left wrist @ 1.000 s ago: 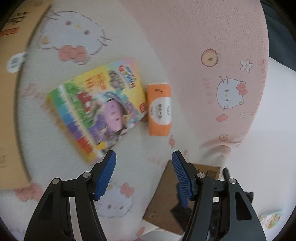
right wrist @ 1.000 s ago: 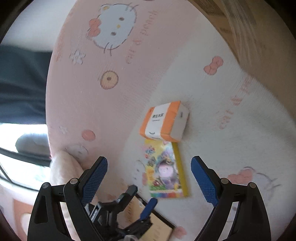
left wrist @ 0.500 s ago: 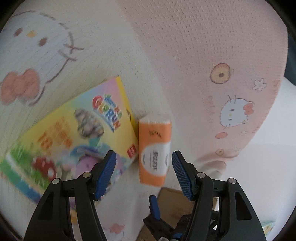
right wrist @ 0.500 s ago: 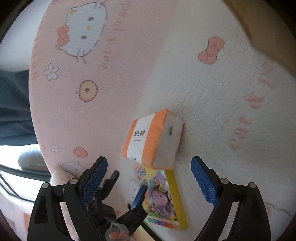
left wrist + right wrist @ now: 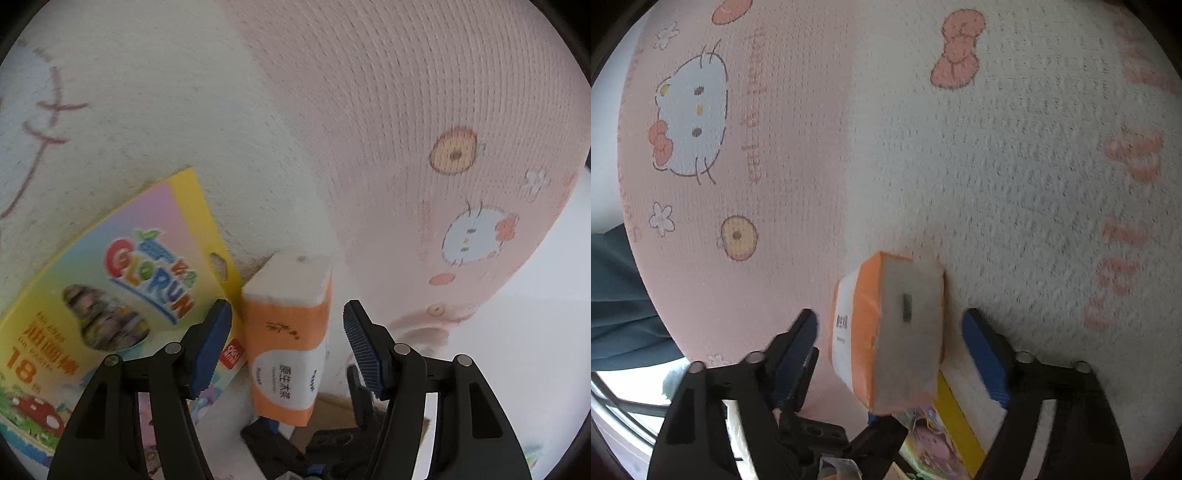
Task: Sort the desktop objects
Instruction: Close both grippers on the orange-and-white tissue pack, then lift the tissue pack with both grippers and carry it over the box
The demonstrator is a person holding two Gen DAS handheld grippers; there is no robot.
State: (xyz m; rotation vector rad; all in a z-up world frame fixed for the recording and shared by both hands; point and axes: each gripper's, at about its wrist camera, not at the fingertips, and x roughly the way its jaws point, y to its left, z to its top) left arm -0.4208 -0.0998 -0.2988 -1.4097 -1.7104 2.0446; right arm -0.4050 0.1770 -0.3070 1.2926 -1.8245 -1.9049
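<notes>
The tissue pack point(image 5: 886, 339) was straddled by the right gripper point(image 5: 890, 343), jaws just narrowed, not yet touching. It was framed lengthwise by the left gripper point(image 5: 286, 347), unclenched.

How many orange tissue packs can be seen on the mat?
1. The orange tissue pack lies on the mat beside the colourful crayon box, between the fingers of both hand-held grippers. Nothing suggests another, though the edges of the mat are out of view.

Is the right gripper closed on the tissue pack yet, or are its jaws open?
Open. The right gripper has just been closing around the tissue pack, but gaps show between both pads and the pack's sides.
</notes>
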